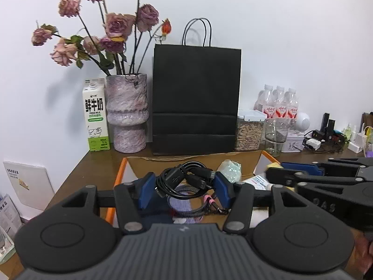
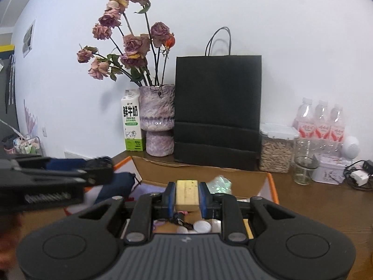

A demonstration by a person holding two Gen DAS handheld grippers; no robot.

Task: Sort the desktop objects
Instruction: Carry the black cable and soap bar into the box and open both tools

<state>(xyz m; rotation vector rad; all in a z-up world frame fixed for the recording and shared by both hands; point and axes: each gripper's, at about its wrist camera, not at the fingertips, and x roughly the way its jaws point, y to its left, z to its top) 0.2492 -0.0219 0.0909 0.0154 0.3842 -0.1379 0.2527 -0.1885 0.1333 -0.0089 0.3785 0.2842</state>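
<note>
My left tool [image 1: 185, 187] grips a coiled bundle of black cables [image 1: 184, 180] between its blue pads, held above the open cardboard box [image 1: 247, 163] with its orange edge. My right tool [image 2: 187, 197] is clamped on a pale yellow block [image 2: 187, 194], also over the box. In the left wrist view the right tool sits at three o'clock, just beside the left. Below the cables lies a braided cord [image 1: 186, 211] inside the box, and a crumpled clear wrapper [image 1: 230, 169] rests at one o'clock. On the brown surface [image 2: 321, 200] behind the box, from nine to three o'clock, stand a milk carton [image 1: 96, 116], a mottled purple vase [image 1: 127, 114] of dried roses, a black paper bag [image 1: 195, 98], a jar of seeds [image 1: 249, 131], a glass [image 1: 276, 137] and three pink-labelled bottles [image 1: 279, 103].
</note>
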